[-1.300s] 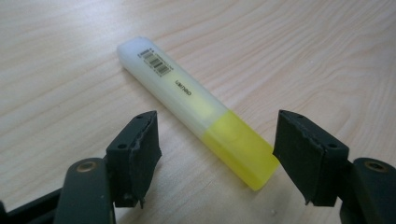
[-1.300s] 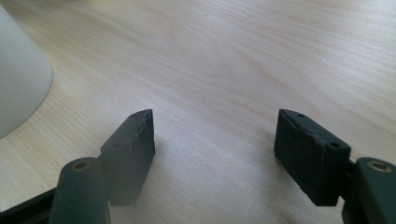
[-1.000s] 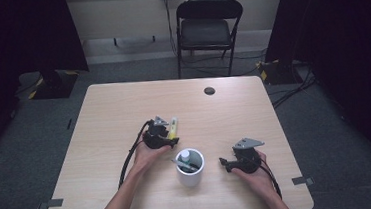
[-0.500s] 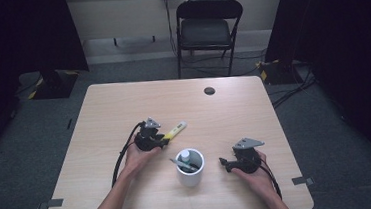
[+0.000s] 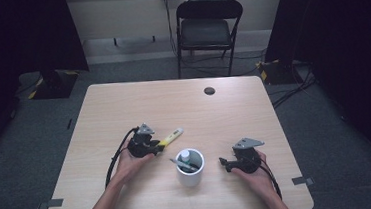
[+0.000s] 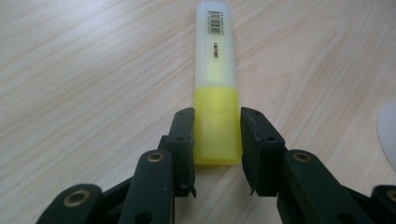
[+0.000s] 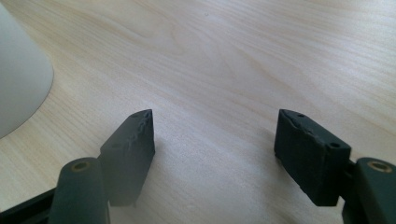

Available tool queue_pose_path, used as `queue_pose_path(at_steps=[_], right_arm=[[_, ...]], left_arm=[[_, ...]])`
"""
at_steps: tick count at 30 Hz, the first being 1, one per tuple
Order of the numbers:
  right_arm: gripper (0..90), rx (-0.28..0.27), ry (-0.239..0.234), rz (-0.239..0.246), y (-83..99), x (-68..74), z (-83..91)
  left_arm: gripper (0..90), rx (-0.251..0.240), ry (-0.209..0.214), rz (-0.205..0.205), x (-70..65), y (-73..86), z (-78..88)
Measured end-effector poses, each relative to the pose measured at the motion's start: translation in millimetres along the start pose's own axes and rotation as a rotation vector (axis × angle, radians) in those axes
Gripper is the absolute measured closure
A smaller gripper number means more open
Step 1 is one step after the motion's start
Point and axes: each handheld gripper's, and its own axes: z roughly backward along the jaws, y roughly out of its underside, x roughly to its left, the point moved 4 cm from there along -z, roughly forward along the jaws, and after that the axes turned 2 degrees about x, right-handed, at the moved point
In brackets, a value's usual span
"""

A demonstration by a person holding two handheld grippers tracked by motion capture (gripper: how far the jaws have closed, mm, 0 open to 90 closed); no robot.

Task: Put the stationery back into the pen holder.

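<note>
Left gripper [image 6: 217, 135]: jaws have just been closing and now clamp the yellow end of the highlighter [image 6: 216, 79], one pad on each side. Its clear cap end sticks out ahead, low over the worktop [image 5: 224, 106], just left of the white cup [image 5: 190, 170]. Right gripper [image 7: 215, 140]: jaws wide apart, nothing between them, beside the cup.

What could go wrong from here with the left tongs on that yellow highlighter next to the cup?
The left tongs grip the highlighter only at its yellow end, so the long clear part sticks out ahead and may pivot or slip when lifted. The white cup already holds pens and stands close by; the highlighter's far end could catch its rim and tip it. The right tongs stand open beside the cup, not steadying it.
</note>
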Motion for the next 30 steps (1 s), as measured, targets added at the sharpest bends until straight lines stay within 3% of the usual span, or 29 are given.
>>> queue_pose_path(at_steps=[16,18,21,30], right_arm=[[28.2,0.0,0.002,-0.002,-0.2,0.1,-0.2],[28.2,0.0,0.004,-0.001,-0.1,0.1,-0.1],[28.1,0.0,0.002,-0.001,-0.2,0.0,-0.2],[28.1,-0.002,0.006,-0.002,-0.3,0.1,-0.4]], left_arm=[[66.8,0.03,0.01,-0.055,-8.3,24.8,24.3],[66.7,0.025,0.034,-0.045,-9.1,31.8,30.2],[66.7,0.045,0.03,-0.06,-10.1,40.1,39.4],[66.5,0.04,0.032,-0.079,-16.7,60.4,56.9]])
